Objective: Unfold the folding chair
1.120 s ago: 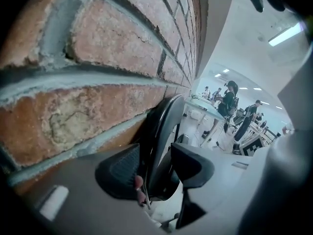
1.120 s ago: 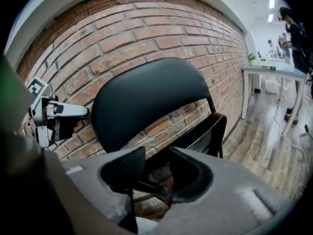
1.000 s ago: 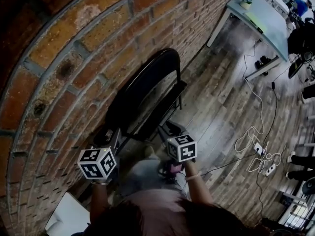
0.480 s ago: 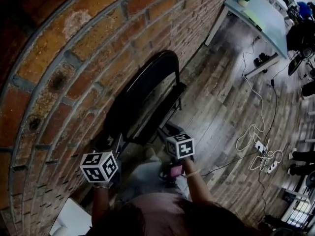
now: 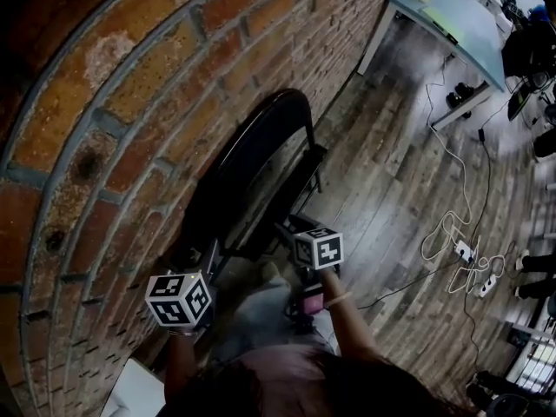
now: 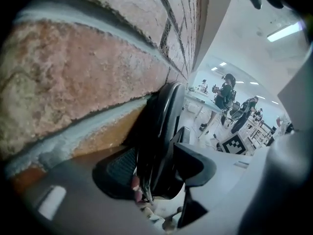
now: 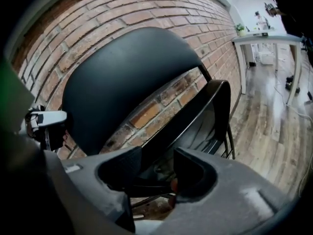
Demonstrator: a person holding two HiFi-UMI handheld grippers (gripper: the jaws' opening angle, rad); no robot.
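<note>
Head view has the chair point(image 5: 230, 176) folded flat and propped against the brick wall point(image 5: 122, 102), dead ahead of both my tongs. Its long axis runs up and away from me along the wall, with the curved top farthest off and the lower end closest to me.

Left gripper view sees the thing almost edge-on. My left tongs point(image 6: 156, 168) are apart and have just been opening wider. The wall-side edge of the chair sits in the gap between the pads, but as far as I can tell they aren't squeezing it.

Right gripper view looks at it more face-on, backrest point(image 7: 127, 77) up top with bricks showing through the gap under it. My right tongs point(image 7: 157, 169) are apart too, also just been opening, and the near edge of the seat point(image 7: 205, 121) lies between the pads. No real clamp on it that I can see.

So here's the bit that matters, imo: the seat is stacked on the room side of the backrest, not the wall side. That means it can only swing out toward the open floor point(image 5: 391, 198). The right tongs are already on that side and down at the seat edge, so they're the obvious ones to close and pull. The left ones are tucked in by the wall, so my guess is they just pin the frame. I'd want a proper bite with both first, otherwise I reckon the whole chair just skates along the bricks.
</note>
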